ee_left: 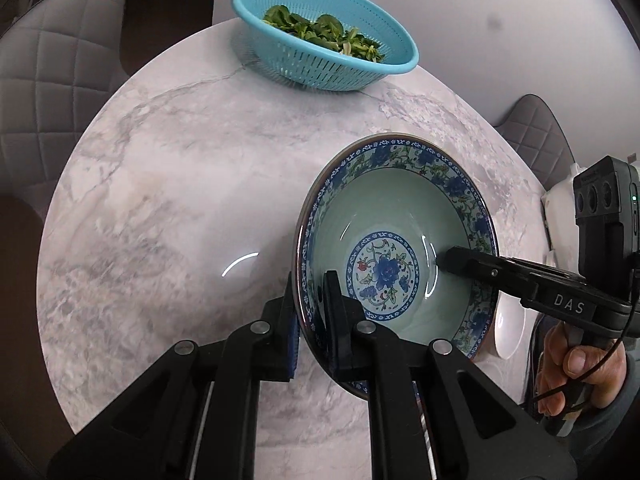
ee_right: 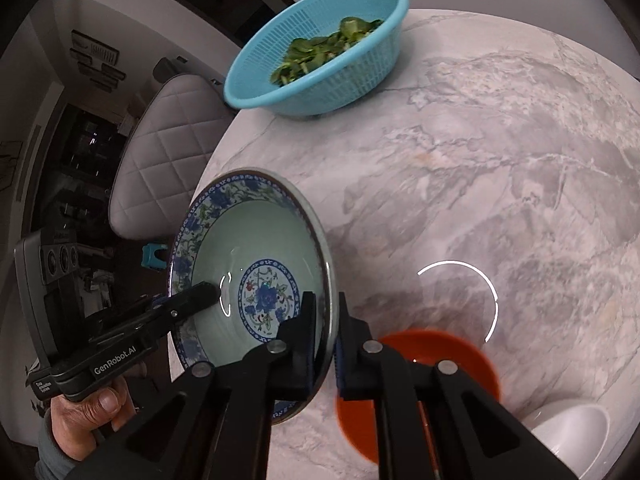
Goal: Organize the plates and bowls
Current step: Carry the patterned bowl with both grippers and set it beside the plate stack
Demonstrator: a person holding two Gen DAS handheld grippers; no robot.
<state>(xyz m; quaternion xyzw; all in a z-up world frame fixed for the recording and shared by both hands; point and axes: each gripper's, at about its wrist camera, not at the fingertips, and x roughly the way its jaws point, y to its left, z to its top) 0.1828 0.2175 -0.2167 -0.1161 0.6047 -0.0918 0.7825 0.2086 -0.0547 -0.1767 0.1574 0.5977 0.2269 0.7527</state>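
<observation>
Claws on both sides pinch the blue floral bowl [ee_left: 394, 240] by opposite parts of its rim: the left claw [ee_left: 310, 300] on one side, the right claw [ee_right: 324, 320] on the other, each with 1 finger inside and 1 outside. The bowl sits tilted over the marble table [ee_left: 180, 184]. A red bowl [ee_right: 440, 352] and white bowl [ee_right: 572, 428] lie near the table's edge; a turquoise colander [ee_left: 326, 36] of greens [ee_left: 320, 32] stands at the far edge.

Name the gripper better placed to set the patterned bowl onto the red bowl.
Right. The right gripper clamps the patterned bowl on the side beside the red bowl; the left gripper clamps the opposite side.
</observation>
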